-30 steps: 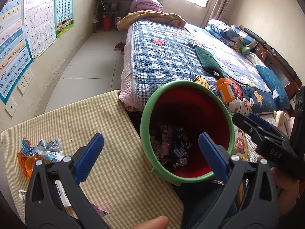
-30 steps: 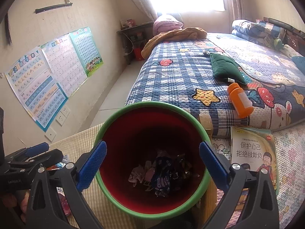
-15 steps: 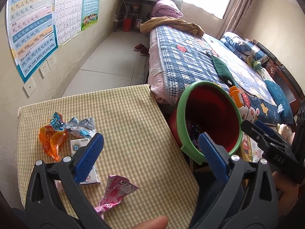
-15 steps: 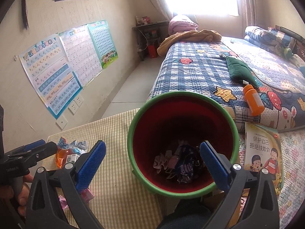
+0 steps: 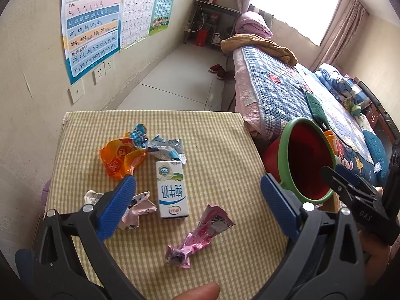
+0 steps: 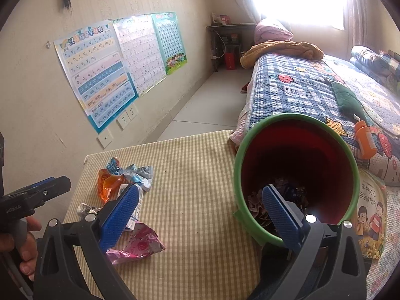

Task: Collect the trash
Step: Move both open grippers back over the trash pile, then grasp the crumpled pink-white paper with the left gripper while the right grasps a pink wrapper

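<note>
Trash lies on the checked table [image 5: 212, 135]: a white milk carton [image 5: 172, 193], a pink wrapper [image 5: 200, 235], an orange wrapper [image 5: 120, 158], a silver-blue wrapper [image 5: 166, 148] and a pale pink wrapper [image 5: 140, 208]. A red bin with a green rim [image 5: 308, 160] stands at the table's right edge and holds wrappers [image 6: 257, 201]. My left gripper [image 5: 198, 207] is open and empty above the carton and pink wrapper. My right gripper [image 6: 200, 215] is open and empty, between the pink wrapper [image 6: 137, 246] and the bin [image 6: 295, 175].
A bed with a blue quilt [image 5: 287, 92] lies beyond the bin, with an orange bottle [image 6: 365, 142] on it. A children's book [image 6: 370, 217] lies right of the bin. Posters and wall sockets [image 5: 102, 71] are on the left wall.
Both grippers have swung left from over the bin toward the table. The trash on the table has come into view, and the bin now sits at the right of both views.
</note>
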{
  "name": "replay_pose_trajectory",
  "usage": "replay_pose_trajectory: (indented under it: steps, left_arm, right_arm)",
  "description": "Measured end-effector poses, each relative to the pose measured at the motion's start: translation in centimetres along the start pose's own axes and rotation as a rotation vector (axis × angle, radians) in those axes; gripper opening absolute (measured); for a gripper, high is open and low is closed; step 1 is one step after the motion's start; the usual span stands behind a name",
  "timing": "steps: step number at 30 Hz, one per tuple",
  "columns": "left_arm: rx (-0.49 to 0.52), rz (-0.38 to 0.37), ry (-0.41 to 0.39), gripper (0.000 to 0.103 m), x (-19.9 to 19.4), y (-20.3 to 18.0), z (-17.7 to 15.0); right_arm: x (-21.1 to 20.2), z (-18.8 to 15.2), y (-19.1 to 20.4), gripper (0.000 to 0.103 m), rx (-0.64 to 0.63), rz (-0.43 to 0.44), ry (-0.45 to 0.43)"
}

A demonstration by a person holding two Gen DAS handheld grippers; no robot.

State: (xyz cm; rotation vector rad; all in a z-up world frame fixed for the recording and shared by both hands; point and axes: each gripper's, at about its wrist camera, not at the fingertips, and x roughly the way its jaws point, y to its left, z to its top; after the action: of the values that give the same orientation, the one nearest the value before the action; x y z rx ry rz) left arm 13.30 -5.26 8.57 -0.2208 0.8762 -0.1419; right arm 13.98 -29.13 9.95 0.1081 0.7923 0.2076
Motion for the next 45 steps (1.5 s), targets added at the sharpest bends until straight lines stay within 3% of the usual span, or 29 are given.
replay_pose_trajectory:
  steps: [12, 26, 37, 45]
  left_arm:
    - [-0.131, 0.070, 0.013, 0.097, -1.9, 8.5, -3.2]
    - [-0.203, 0.085, 0.090, 0.097, -0.2, 12.1, -5.9]
    - [-0.157, 0.057, 0.169, 0.097, 3.0, 11.1, -6.4]
    - [0.080, 0.104, 0.246, 0.096, 7.2, 8.6, -5.1]
  right_arm:
    - [3.5, -3.2, 7.1, 0.096, -0.096, 0.075, 0.104]
    - [7.1, -5.9, 9.9, 0.096, -0.149, 0.103, 0.213]
    - [10.1, -7.1, 10.2, 0.096, -0.148, 0.125, 0.282]
    - [11.9, -7.9, 9.5, 0.095, -0.121, 0.130, 0.323]
